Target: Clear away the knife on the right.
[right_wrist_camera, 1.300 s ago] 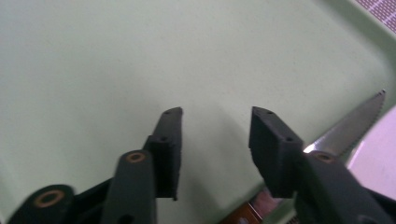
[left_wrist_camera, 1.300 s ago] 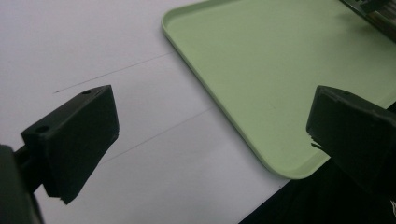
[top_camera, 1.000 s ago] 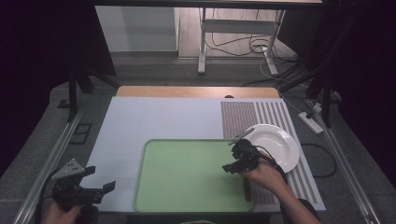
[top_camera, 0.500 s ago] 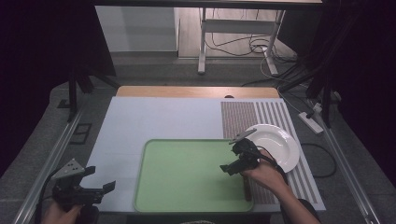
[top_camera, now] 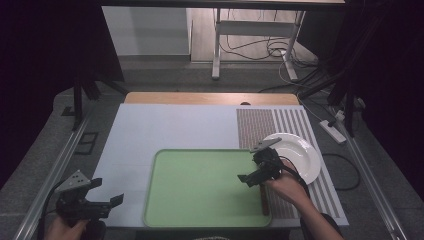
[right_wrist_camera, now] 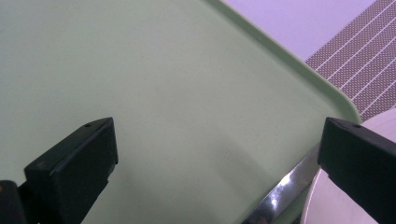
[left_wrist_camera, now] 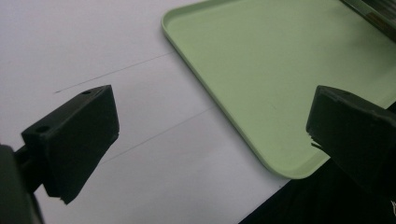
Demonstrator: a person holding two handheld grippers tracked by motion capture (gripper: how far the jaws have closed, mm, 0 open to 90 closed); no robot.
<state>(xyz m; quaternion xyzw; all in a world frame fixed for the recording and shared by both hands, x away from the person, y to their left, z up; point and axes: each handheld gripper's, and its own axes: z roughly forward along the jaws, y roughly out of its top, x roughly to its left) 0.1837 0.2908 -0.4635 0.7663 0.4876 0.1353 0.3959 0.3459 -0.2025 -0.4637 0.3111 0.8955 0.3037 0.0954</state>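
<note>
A light green tray lies at the table's near middle, and a white plate sits just right of it. My right gripper hovers over the tray's right edge, pointing left. It is open; its jaws have just been opening and nothing is between them. In the right gripper view the jaws stand wide over the tray, with a shiny metal utensil lying between the tray rim and the plate. My left gripper is open and empty at the near left, beside the tray.
A white mat covers the table, with a striped brown placemat under the plate at the right. A brown handle-like strip runs along the tray's right rim. Metal rails flank the table, and cables lie on the floor beyond.
The right gripper's jaws have spread wider apart over the tray's right edge. The left gripper has stayed where it was.
</note>
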